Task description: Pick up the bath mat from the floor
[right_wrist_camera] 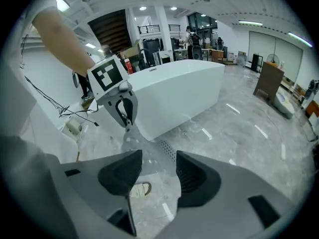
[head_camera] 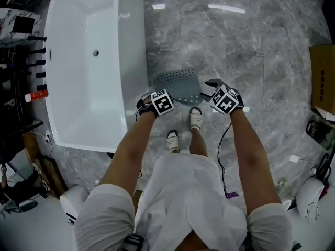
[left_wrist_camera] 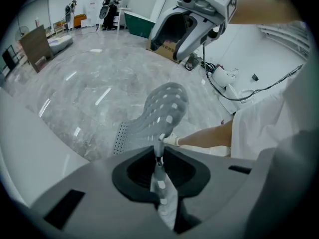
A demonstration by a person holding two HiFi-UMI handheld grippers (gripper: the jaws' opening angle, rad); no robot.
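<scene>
The grey perforated bath mat (head_camera: pixel 178 83) is lifted at its near edge beside the bathtub. My left gripper (head_camera: pixel 168 95) is shut on that edge; in the left gripper view the mat (left_wrist_camera: pixel 162 111) rises out of the closed jaws (left_wrist_camera: pixel 158 158) and curls over. My right gripper (head_camera: pixel 205 89) hovers at the mat's right side with its jaws apart. In the right gripper view the gap (right_wrist_camera: pixel 158 176) holds nothing, and the mat (right_wrist_camera: pixel 149 146) hangs beyond it from the left gripper (right_wrist_camera: pixel 124 114). The right gripper (left_wrist_camera: pixel 192 39) shows above the mat in the left gripper view.
A white bathtub (head_camera: pixel 89 61) stands close at the left of the mat. The person's sandalled feet (head_camera: pixel 196 118) are just behind the mat on the grey marble floor. A cardboard box (head_camera: pixel 323 77), cables and a white appliance (head_camera: pixel 309 197) lie at the right.
</scene>
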